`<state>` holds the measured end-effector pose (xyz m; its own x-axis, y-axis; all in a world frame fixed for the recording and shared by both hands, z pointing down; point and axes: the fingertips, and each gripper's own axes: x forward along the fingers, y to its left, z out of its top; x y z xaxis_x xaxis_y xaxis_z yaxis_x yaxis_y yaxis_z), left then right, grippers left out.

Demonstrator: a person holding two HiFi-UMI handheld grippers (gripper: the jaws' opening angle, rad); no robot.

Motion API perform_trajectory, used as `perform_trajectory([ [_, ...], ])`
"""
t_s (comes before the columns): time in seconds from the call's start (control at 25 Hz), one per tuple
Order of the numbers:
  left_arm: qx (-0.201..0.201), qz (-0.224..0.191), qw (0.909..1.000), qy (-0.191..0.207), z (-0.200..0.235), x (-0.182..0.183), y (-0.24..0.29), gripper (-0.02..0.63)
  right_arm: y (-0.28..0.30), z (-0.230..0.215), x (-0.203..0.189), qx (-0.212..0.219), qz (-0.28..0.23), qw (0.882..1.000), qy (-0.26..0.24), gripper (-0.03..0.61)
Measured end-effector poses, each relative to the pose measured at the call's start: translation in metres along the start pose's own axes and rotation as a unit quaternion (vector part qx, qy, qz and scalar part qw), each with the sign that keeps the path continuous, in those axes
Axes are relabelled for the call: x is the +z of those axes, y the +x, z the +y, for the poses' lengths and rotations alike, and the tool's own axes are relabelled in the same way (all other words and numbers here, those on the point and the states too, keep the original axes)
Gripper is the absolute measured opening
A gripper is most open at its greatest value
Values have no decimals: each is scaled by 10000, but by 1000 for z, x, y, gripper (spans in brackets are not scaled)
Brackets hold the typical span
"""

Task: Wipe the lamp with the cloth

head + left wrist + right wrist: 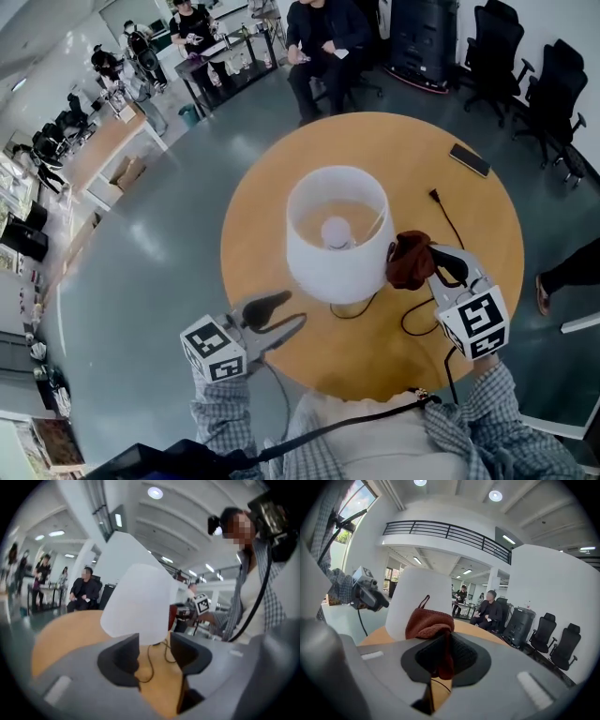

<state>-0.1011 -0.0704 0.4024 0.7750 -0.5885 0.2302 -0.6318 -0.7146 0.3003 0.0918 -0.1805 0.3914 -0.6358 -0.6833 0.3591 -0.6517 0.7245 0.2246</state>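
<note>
Lamp: white drum-shaded table lamp (336, 234) stands upright near the middle of the round wooden table (469, 253).
Cloth: dark red knitted cloth (410, 260) is bunched at the shade's 3 o'clock side and seems to touch it.
Right gripper (433, 262): its jaws are nearly together, clamped on the cloth's tail. The bulk sits ahead of the tips, so fabric rather than plastic probably meets the shade.
Left gripper (292, 309): it is at the lamp's 7 o'clock with jaws wide apart and nothing between them. It is clear of the shade, likely ready to steady the lamp.
</note>
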Motion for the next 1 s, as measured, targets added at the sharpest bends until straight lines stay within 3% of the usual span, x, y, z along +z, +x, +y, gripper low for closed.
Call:
perform_trajectory([
  [0.08, 51, 434, 9954, 852, -2, 23, -3, 212, -1, 0, -1, 57, -11, 10000, 3, 29],
  [0.16, 92, 737, 9838, 1631, -3, 49, -5, 212, -1, 1, -2, 105, -29, 9999, 33, 29],
  [0.28, 72, 1148, 9533, 2792, -2, 84, -4, 212, 1, 4, 0, 147, -64, 9999, 34, 29],
  [0.44, -209, 1708, 9078, 3825, -12, 120, 12, 212, 0, 8, 2, 219, -116, 9997, 63, 29],
  [0.6, -448, 2375, 8564, 4563, -19, 132, 26, 212, -1, 14, 6, 297, -162, 9994, -6, 29],
  [0.8, -862, 3352, 7831, 5167, -22, 118, 45, 204, -2, 18, 8, 281, -195, 9994, 3, 29],
  [0.88, -1070, 3593, 7667, 5212, -22, 112, 51, 191, -2, 19, 9, 277, -195, 9994, 17, 30],
  [1.0, -1287, 3812, 7558, 5165, -21, 104, 58, 167, -2, 19, 8, 275, -188, 9994, 21, 30],
])
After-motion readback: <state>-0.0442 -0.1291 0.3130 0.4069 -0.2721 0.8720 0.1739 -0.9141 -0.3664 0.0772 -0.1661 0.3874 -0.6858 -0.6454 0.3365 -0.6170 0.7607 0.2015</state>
